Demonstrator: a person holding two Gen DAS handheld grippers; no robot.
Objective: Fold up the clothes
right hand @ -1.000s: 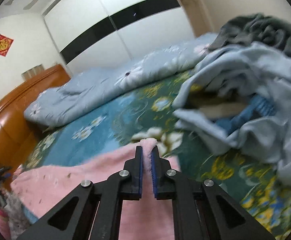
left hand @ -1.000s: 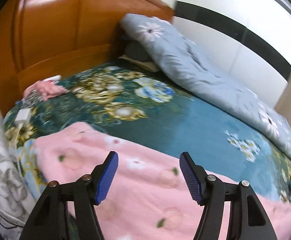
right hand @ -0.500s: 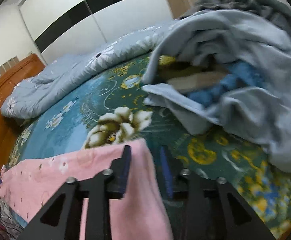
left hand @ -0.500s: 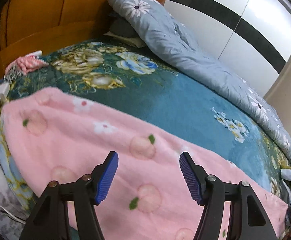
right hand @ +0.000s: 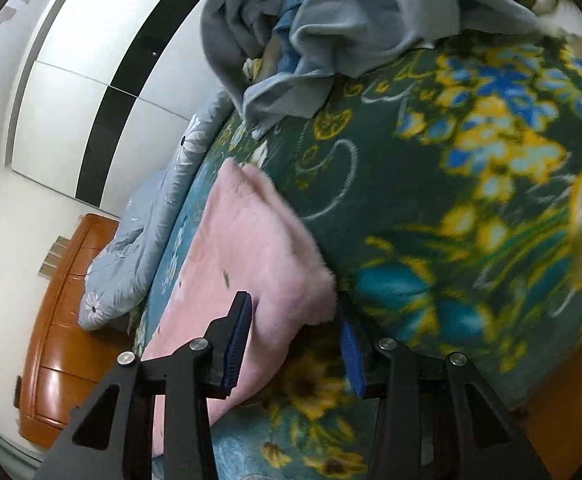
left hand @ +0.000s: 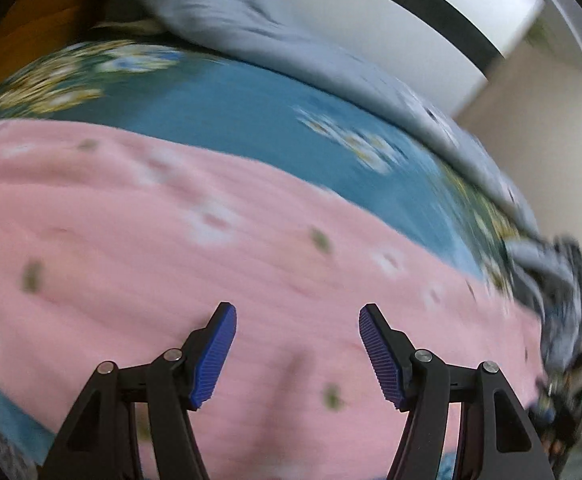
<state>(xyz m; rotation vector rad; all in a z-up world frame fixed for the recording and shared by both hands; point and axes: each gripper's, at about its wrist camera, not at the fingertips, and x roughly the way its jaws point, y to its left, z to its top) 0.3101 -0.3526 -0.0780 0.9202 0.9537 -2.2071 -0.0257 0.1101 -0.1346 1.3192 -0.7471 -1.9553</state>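
Pink fleece, printed with small flowers and peaches, is the garment (left hand: 195, 248) I am folding; it lies spread flat across the floral bedspread (right hand: 451, 208), near the edge of the bed closest to me. My left gripper (left hand: 297, 350) hangs above the middle of the cloth with its 2 blue pads (left hand: 215, 356) well apart and nothing between them. My right gripper (right hand: 297, 344) is at the garment's far corner: its jaws are opening, and the fluffy corner sits between them, brushing the left pad but no longer pinched.

My reading is that the cloth is now laid out and the next thing is a fresh hold for the fold. To do that well I would let the right corner drop fully clear before pulling away, so the pad does not drag it and rumple the edge. Then I would bring both grippers low onto 1 long edge, each near a corner, and bite only the top layer, not the bedspread underneath. The left view is smeared, so I cannot tell exactly how close its pads are to the fleece. A heap of grey-blue clothes (right hand: 323, 28) lies just beyond the corner; the fold should stay clear of it.
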